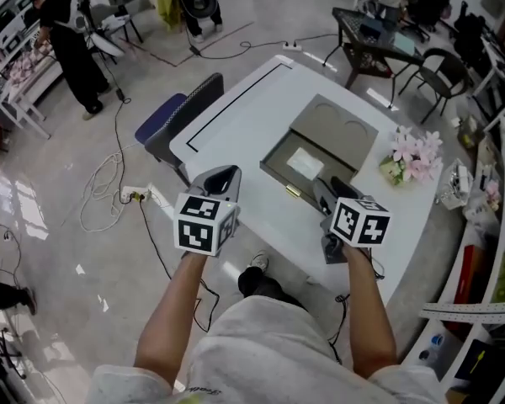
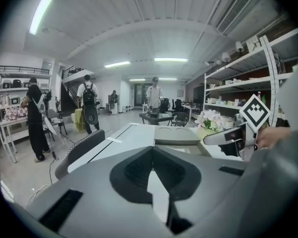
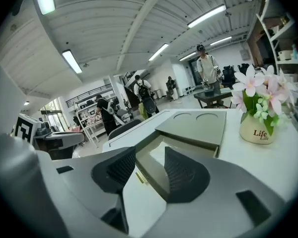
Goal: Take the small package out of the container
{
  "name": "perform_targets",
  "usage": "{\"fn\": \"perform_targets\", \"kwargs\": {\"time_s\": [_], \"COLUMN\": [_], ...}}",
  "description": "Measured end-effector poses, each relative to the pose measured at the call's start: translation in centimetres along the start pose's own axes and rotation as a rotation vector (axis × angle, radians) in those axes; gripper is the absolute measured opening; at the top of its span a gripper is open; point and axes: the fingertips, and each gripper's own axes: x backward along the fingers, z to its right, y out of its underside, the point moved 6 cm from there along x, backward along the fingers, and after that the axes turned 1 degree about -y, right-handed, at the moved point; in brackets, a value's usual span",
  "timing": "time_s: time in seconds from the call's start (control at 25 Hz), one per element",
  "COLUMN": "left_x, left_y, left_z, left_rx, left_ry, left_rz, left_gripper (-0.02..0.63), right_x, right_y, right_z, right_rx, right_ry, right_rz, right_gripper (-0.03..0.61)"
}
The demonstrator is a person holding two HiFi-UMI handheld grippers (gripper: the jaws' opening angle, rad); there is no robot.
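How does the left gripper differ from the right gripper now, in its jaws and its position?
The left gripper has its jaws together; the right gripper has them apart. The left gripper hangs by the near edge of the table, apart from the container; the right gripper points over the container's near wall. Both hold nothing.

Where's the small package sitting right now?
In the head view the small package lies flat inside the open container, right of the table's centre, just ahead of the open right gripper, with the flowers further right.
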Motion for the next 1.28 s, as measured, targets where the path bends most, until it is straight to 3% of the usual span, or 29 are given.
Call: {"fn": "perform_targets", "kwargs": {"time_s": [0.4,0.8,1.28], "left_x": [-8.6,-17.3,-21.3], "left_y": [-1.2,-2.6,-4.7], "left_z": [-2.6,-2.3,-3.6], "left_rx": [-0.047,-0.116,-0.129], "left_ry": [0.129,0.297,0.368], "left_rz": [-0.061,-0.107,-0.105], "left_gripper": [0.003,0.003,0.003], "right_x": [-3.7,-6.0,-7.9], "right_y": [0.3,0.1,0.4], "right_z": [1.8,4.3,4.6], "right_rx": [-0.088,-0.203,-0.286], "right_ry": [0.105,0.207,0.27], "right_rz": [-0.068,-0.128,-0.249], "right_gripper": [0.193,0.193,0.192]}}
